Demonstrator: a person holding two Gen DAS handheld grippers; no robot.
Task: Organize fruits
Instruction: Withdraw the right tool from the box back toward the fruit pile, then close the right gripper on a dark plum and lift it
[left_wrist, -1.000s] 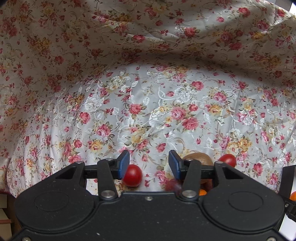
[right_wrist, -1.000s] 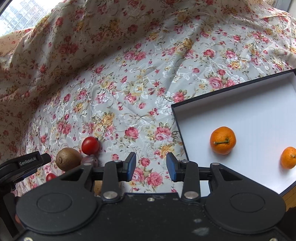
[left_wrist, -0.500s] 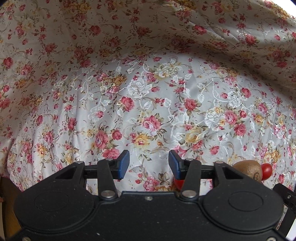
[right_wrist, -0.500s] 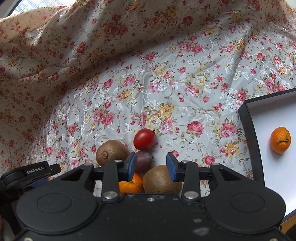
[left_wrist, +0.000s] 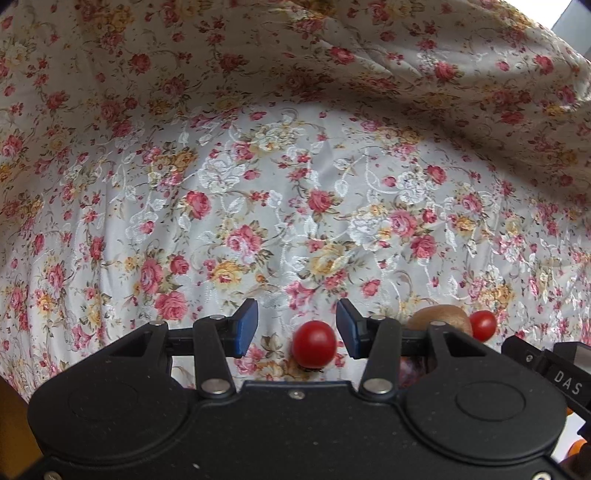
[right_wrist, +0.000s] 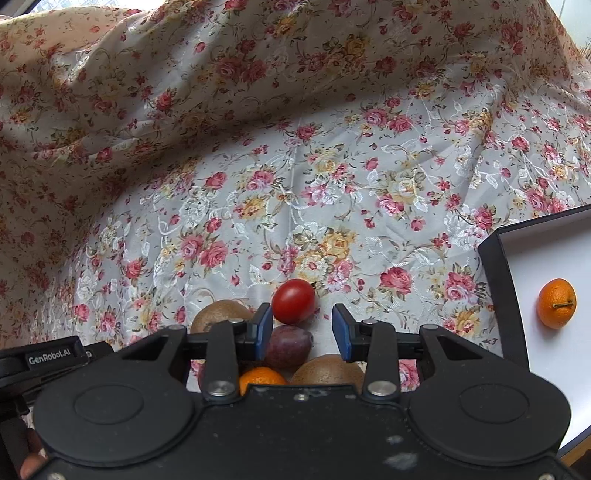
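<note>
Beyond the clustered fruit the flower-printed cloth (right_wrist: 332, 192) over the bench lies bare toward its rumpled far edge. A black-walled white-floored box (right_wrist: 496, 295) blocks the right side, and a brown fuzzy kiwi (right_wrist: 218, 314), a red cherry tomato (right_wrist: 293, 301) and a dark purple plum (right_wrist: 288, 347) crowd the near edge.

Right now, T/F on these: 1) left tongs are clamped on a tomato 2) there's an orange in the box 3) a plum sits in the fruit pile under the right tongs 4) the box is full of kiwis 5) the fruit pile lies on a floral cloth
1) False. The left tongs are open; the red tomato lies on the cloth between the pads, untouched.
2) True. An orange lies on the white floor of the black-walled box.
3) True. The plum lies beside the right tongs, below another tomato.
4) False. No kiwi shows in the box; the kiwi and its twin lie on the cloth.
5) True. The pile lies on the floral cloth.
</note>
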